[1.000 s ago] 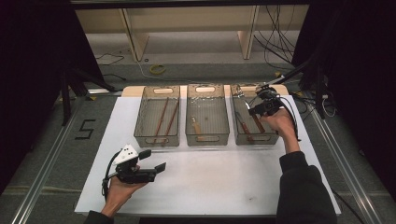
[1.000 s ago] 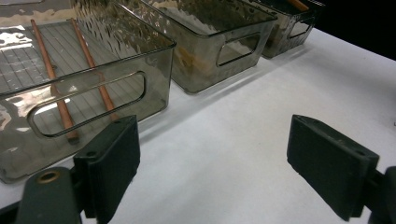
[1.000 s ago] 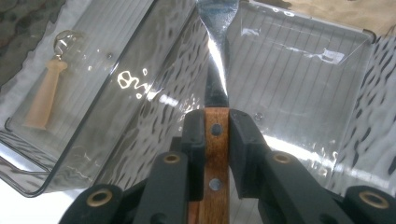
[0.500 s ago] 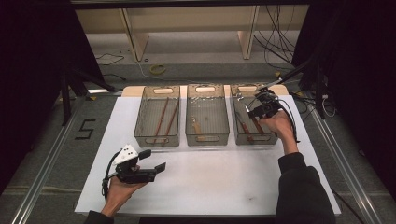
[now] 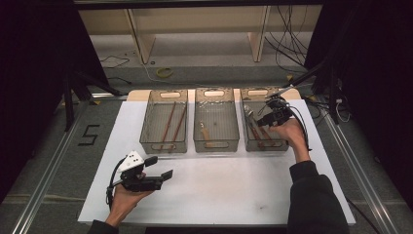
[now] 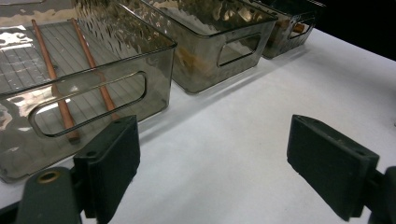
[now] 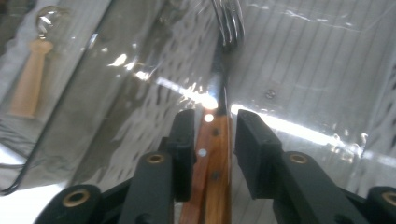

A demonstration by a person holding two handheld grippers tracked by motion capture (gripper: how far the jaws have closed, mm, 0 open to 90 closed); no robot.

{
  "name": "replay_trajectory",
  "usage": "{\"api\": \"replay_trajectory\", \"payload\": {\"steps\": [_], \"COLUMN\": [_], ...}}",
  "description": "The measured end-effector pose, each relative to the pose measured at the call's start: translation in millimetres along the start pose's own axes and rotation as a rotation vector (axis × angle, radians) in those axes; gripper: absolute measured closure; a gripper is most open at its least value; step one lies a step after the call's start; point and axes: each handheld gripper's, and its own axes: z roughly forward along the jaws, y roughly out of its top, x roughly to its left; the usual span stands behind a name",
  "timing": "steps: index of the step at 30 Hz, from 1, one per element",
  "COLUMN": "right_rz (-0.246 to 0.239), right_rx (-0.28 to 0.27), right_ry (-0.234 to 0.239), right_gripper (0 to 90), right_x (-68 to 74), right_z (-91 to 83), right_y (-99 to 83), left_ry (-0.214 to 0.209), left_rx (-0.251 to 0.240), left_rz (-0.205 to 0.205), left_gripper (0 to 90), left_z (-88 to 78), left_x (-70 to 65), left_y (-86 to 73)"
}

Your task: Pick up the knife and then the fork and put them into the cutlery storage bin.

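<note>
Three clear bins stand in a row at the table's far side. My right gripper [image 5: 267, 117] hangs over the right bin [image 5: 281, 144]. Its jaws have just been opening, and a fork [image 7: 219, 93] with a wooden handle lies between them. The pads [image 7: 186, 140] stand narrowly apart from the handle, so this gripper [image 7: 215, 122] is open. At the front left, my left gripper [image 5: 160, 168] rests low over the white tabletop. It [image 6: 215, 163] stands wide open and holds nothing.
The left bin [image 5: 163, 146] holds two reddish chopsticks [image 5: 170, 124], seen close up as chopsticks [image 6: 51, 79]. A wood-handled spoon [image 5: 204, 131] lies in the middle bin [image 5: 215, 145]. Bare white tabletop [image 5: 234, 190] stretches in front of the bins.
The right hand has edged slightly down over the right bin. The left hand and its gripper have kept still.
</note>
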Motion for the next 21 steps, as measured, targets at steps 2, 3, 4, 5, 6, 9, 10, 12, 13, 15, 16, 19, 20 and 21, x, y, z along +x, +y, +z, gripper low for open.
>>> {"api": "replay_trajectory", "payload": {"steps": [2,3,4,5,6,9,10,12,13,15,16,19,20,21], "right_rz": [-0.002,-0.004,-0.002,-0.006,-0.011,-0.023,-0.030,-0.041,-0.048,-0.057,-0.062,-0.075,-0.082,-0.087], "right_rx": [-0.011,-0.018,-0.022,-0.029,-0.035,-0.058,-0.068,-0.097,-0.107,-0.119,-0.127,-0.153,-0.166,-0.179], "right_ry": [-0.001,0.003,0.006,0.008,0.011,0.015,0.017,0.035,0.044,0.043,0.047,0.063,0.069,0.073], "right_gripper": [65.3,63.3,61.9,60.2,58.0,53.6,52.3,50.0,48.4,46.0,45.0,42.3,41.6,40.6], "right_x": [1.2,1.3,1.6,2.0,2.5,6.5,8.2,11.7,12.9,16.4,17.9,24.8,27.6,30.8], "right_z": [-3.1,-4.6,-6.3,-7.7,-9.0,-13.5,-15.2,-18.5,-19.4,-21.4,-22.5,-27.3,-29.2,-30.9], "right_y": [0.7,0.8,0.7,0.3,-0.1,-2.6,-3.7,-6.3,-7.6,-10.1,-11.3,-15.7,-17.4,-19.4], "left_ry": [0.000,0.000,0.000,0.000,0.000,0.000,0.000,-0.001,-0.001,-0.001,-0.002,-0.001,-0.001,-0.001], "left_rx": [0.001,0.001,0.001,0.000,0.000,0.000,0.001,0.006,0.005,0.006,0.006,0.003,0.006,0.007], "left_rz": [0.002,0.002,0.002,0.002,0.001,0.002,0.001,0.007,0.007,0.007,0.009,0.003,0.006,0.006], "left_gripper": [16.8,16.8,16.8,16.8,16.8,16.8,16.8,16.8,16.8,16.8,16.8,16.8,16.8,16.8], "left_z": [-0.1,-0.1,-0.2,-0.2,-0.2,-0.2,0.0,-0.1,-0.2,0.0,0.1,0.1,-0.1,0.0], "left_x": [-0.2,-0.3,-0.3,-0.3,-0.2,-0.3,-0.2,-0.1,-0.2,-0.2,0.0,-0.3,-0.1,0.0], "left_y": [0.1,0.1,0.1,0.1,0.1,0.1,0.1,0.1,0.1,0.1,0.1,0.1,0.0,-0.1]}}
